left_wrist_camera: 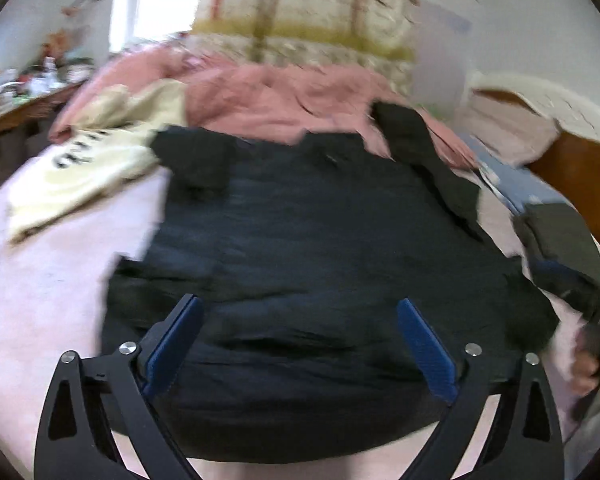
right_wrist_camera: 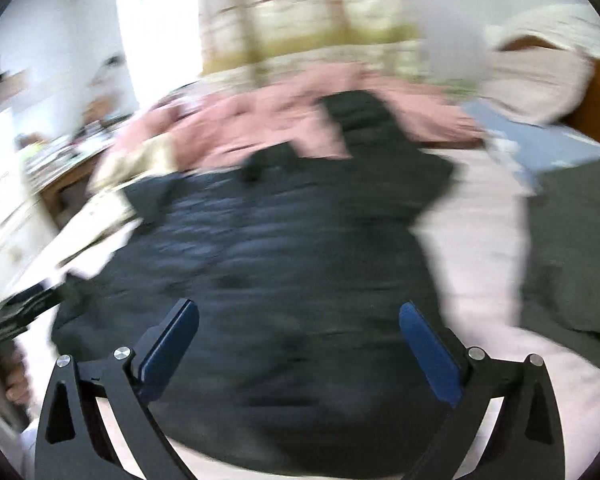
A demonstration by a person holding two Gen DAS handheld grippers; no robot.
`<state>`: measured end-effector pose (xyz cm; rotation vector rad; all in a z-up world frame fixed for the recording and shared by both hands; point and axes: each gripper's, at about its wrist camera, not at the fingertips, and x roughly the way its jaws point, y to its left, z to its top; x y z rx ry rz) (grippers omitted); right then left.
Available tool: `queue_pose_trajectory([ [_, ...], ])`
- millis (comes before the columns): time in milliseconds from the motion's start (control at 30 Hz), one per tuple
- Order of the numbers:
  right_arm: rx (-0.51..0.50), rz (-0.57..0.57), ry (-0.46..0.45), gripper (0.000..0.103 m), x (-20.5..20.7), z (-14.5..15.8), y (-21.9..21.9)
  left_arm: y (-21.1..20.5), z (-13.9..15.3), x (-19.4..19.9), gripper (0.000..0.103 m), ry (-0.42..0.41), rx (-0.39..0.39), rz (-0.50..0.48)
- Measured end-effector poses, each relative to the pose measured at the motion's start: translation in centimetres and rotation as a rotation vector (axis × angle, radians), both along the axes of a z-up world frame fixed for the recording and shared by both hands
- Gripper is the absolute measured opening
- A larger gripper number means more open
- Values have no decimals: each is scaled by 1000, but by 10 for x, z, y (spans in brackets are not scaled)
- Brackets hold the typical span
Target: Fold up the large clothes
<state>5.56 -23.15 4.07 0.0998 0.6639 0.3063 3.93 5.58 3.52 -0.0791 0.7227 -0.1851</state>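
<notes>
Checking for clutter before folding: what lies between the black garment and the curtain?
Left wrist view: crumpled pink bedding between black garment and curtain.

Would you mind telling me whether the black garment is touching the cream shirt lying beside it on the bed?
Touching. In the left wrist view, the black garment has its upper left corner lying over the edge of the cream shirt, with no bedsheet showing between them.

Rumpled pink duvet [left_wrist_camera: 284, 100] heaped across my bed's far side, patterned curtain [left_wrist_camera: 308, 12] hanging behind it, cluttered wooden worktop [left_wrist_camera: 24, 108] at left, brown wooden headboard [left_wrist_camera: 580, 176] at right.
</notes>
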Motion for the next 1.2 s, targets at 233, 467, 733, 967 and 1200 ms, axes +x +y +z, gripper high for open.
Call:
queue_pose_trajectory([
  [233, -286, 48, 88, 102, 6, -67, 52, -38, -61, 8, 100, 116, 149, -35],
  [467, -180, 49, 171, 102, 5, -70, 29, -30, -75, 5, 103, 101, 168, -29],
  [733, -133, -163, -362, 103, -71, -18, 4, -9, -21, -49, 102, -336, 107, 81],
  [967, -192, -385, -695, 103, -128, 9, 7, 12, 11, -103, 103, -692, 17, 220],
  [1200, -272, -453, -818, 103, -147, 8, 28, 3, 13, -109, 103, -741, 58, 177],
])
